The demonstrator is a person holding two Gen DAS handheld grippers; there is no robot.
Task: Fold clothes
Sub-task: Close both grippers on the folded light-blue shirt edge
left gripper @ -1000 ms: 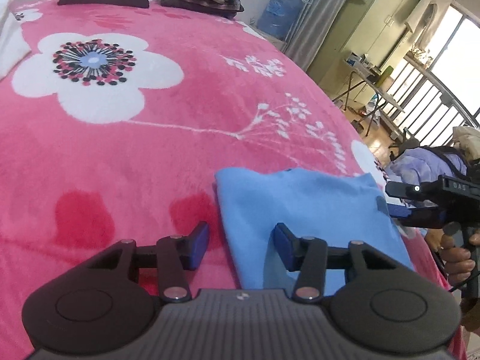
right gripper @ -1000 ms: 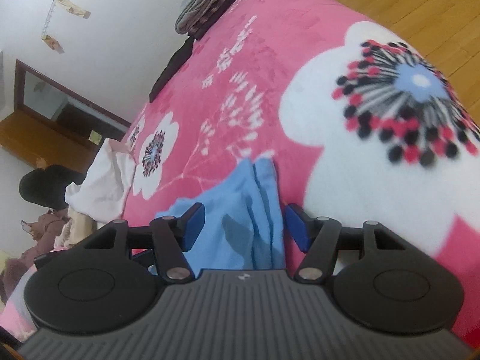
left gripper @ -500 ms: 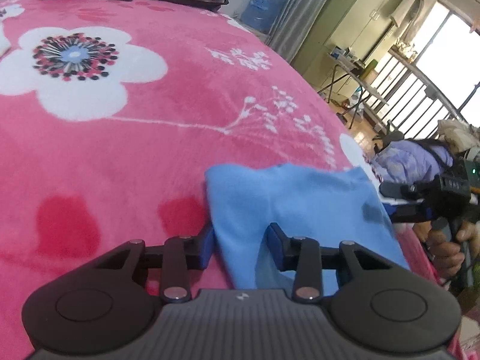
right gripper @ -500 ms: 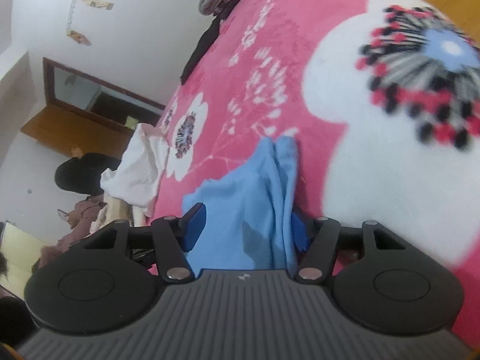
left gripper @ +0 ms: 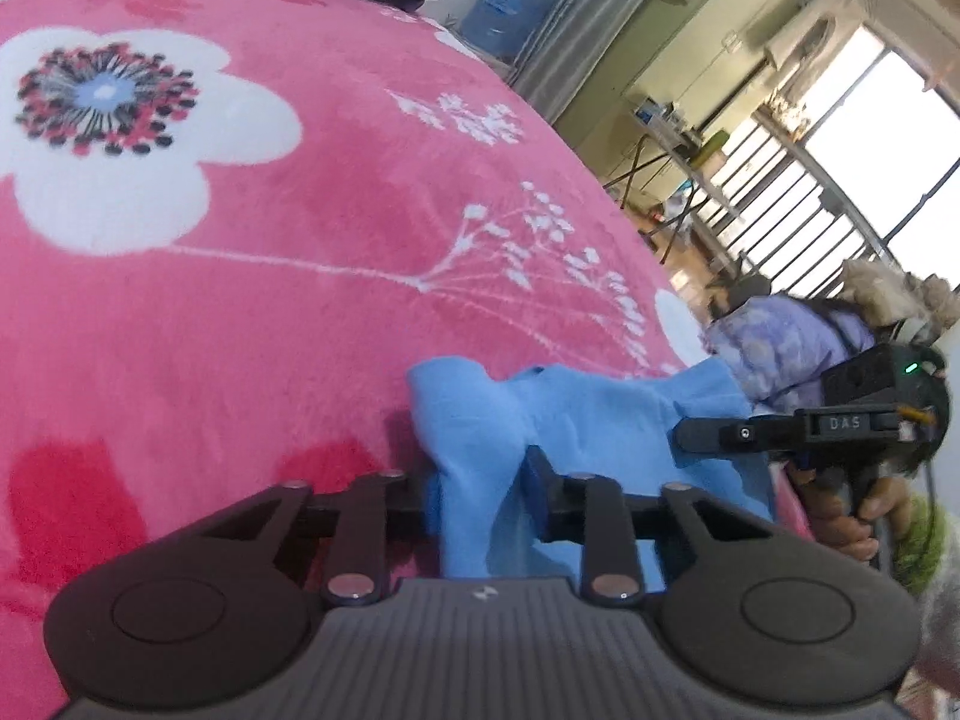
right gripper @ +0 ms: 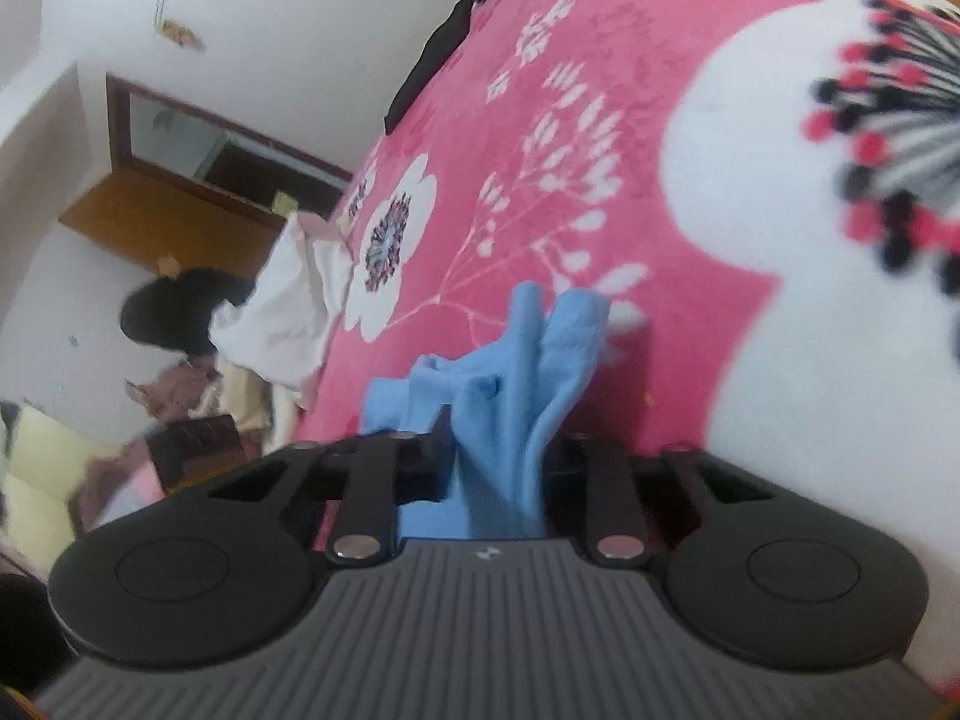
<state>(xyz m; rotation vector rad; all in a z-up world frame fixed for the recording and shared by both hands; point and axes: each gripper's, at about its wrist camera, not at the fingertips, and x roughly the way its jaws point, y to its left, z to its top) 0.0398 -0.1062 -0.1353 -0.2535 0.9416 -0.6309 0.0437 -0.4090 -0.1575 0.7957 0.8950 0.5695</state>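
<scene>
My left gripper point(left gripper: 477, 495) has just closed and now pinches the near edge of the blue garment point(left gripper: 576, 414), which lies bunched on the pink floral blanket point(left gripper: 288, 276). My right gripper point(right gripper: 501, 450) has likewise just clamped the garment's other end, its 2 fingers squeezing a raised fold.

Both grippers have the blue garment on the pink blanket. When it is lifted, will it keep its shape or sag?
Probably sag: the blue garment already bunches into soft folds where the left gripper and right gripper have just closed on it. It looks thin, so likely light. The plush pink blanket may drag on it slightly.
</scene>
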